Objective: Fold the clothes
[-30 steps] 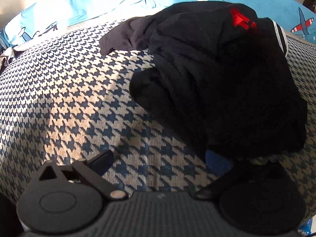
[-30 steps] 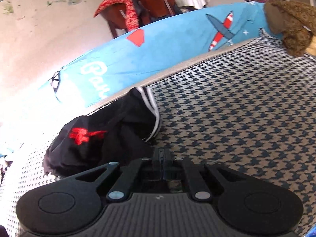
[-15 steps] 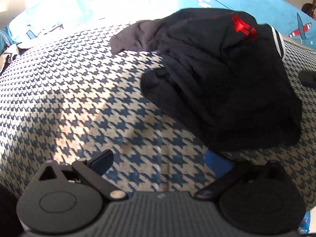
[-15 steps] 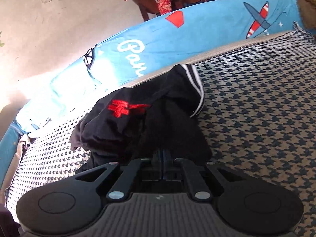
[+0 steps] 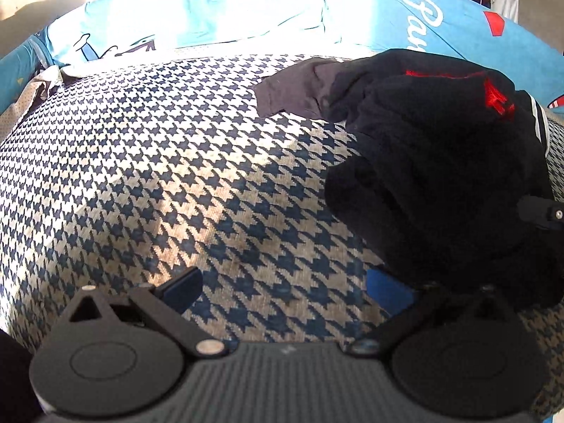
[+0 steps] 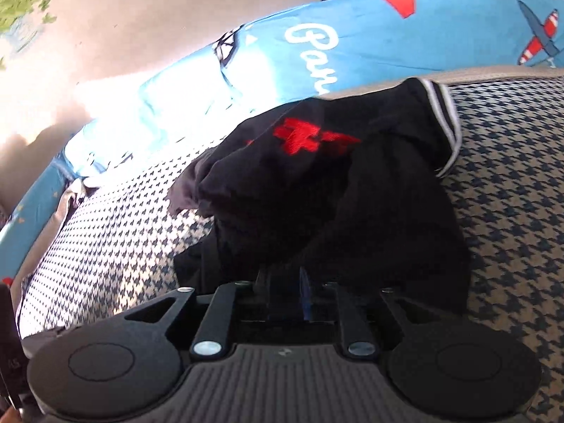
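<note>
Presently, a black garment [image 5: 440, 183] with a red emblem [image 6: 310, 137] and white-striped trim lies bunched in a heap on the houndstooth-patterned cover [image 5: 176, 176], near the far edge where a blue printed sheet [image 5: 440, 24] begins. It is not spread flat; one sleeve-like flap trails out toward the left.

Left gripper [image 5: 282, 285]: jaws stand wide apart, holding nothing, with the right finger tucked just beside or under the near hem of the garment.

Right gripper [image 6: 285, 282]: jaws are drawn close together at the near edge of the heap, and dark cloth sits right at the fingertips. Whether fabric is actually pinched between them cannot be told; the black folds hide the contact.

Risks noted:
- The heap is layered. A pinch taken here may catch several thicknesses or an inner fold, so a lift would raise a tangle rather than a clean edge.
- If only a thin bite is held, the cloth may slip out under its own weight.
- The garment sits close to the blue sheet; dragging it outward could carry it off the working surface.
- Strong sunlight and deep black fabric obscure seams, making edge selection unreliable.
</note>
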`<state>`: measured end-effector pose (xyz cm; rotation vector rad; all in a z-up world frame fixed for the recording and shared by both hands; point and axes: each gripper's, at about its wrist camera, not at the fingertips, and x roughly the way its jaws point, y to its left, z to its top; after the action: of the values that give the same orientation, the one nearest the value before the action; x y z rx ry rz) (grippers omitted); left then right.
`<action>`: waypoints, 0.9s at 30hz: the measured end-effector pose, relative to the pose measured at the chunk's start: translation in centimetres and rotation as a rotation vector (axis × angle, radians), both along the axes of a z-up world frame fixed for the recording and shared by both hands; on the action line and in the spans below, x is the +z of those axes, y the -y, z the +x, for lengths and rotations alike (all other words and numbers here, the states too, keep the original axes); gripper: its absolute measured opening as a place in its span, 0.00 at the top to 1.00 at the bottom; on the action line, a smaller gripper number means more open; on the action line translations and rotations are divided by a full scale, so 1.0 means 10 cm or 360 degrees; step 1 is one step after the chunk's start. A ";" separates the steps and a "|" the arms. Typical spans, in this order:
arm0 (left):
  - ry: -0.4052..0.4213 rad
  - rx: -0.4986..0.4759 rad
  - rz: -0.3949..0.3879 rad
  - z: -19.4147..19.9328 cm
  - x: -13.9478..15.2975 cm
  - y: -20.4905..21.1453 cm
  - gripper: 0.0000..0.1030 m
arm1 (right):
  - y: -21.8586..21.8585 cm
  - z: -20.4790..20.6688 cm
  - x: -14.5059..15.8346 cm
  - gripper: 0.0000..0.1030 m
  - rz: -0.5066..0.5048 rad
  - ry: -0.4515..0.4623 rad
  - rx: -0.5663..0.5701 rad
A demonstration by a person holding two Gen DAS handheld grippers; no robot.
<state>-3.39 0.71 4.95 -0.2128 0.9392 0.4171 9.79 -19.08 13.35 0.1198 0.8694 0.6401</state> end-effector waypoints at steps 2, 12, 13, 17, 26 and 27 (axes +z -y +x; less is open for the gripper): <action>0.0014 0.0003 0.0009 0.00 -0.02 -0.05 0.00 | -0.10 -0.02 -0.02 0.75 -0.0004 0.0010 0.0057; 0.0004 0.0044 0.0053 0.17 -0.07 -0.46 0.00 | -0.54 -0.11 -0.03 0.71 0.0005 0.0072 0.0250; 0.0000 0.0043 0.0057 0.20 -0.07 -0.51 0.00 | -0.58 -0.12 -0.03 0.71 0.0003 0.0079 0.0264; -0.0014 0.0002 0.0073 0.33 -0.07 -0.66 0.00 | -0.72 -0.14 -0.07 0.70 -0.0035 0.0100 0.0308; 0.0076 0.0099 0.0026 0.28 -0.15 -0.96 0.00 | -1.11 -0.20 -0.20 0.45 -0.0128 0.0191 0.0363; 0.0073 0.0118 -0.0002 0.28 -0.15 -1.00 0.00 | -1.16 -0.21 -0.21 0.44 -0.0144 0.0206 0.0364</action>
<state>-0.61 10.66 3.40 -0.2577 0.8882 0.4782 7.74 -7.50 11.22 -0.1033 0.7916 0.8116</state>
